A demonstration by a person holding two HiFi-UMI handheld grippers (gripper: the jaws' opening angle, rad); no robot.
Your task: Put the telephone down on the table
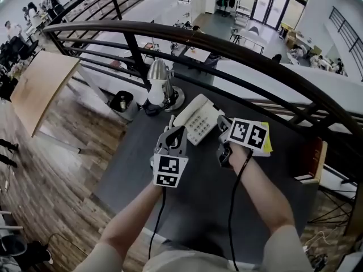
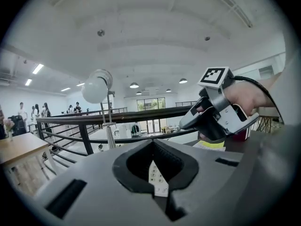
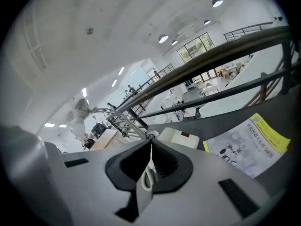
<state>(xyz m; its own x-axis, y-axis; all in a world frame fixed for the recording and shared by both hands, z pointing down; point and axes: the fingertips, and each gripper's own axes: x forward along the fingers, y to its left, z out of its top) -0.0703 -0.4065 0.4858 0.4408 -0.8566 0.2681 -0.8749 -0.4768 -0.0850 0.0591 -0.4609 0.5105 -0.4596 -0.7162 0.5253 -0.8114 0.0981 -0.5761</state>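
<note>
The white telephone (image 1: pixel 195 118) lies on the dark table (image 1: pixel 198 197), handset on its cradle, and shows in the right gripper view as a white box with a red spot (image 3: pixel 178 138). My left gripper (image 1: pixel 173 130) hovers just left of it, jaws together (image 2: pixel 157 178) with nothing held. My right gripper (image 1: pixel 222 123) hangs at the telephone's right edge, apart from it. Its jaws (image 3: pixel 149 171) are shut and empty. It also shows in the left gripper view (image 2: pixel 185 124), raised above the table.
A desk lamp (image 1: pixel 159 79) stands at the table's far edge, behind the telephone. A yellow-edged booklet (image 3: pixel 245 142) lies to the right under my right hand, with a red-brown book (image 1: pixel 312 158) beyond it. A dark railing (image 1: pixel 238 50) curves past the far side.
</note>
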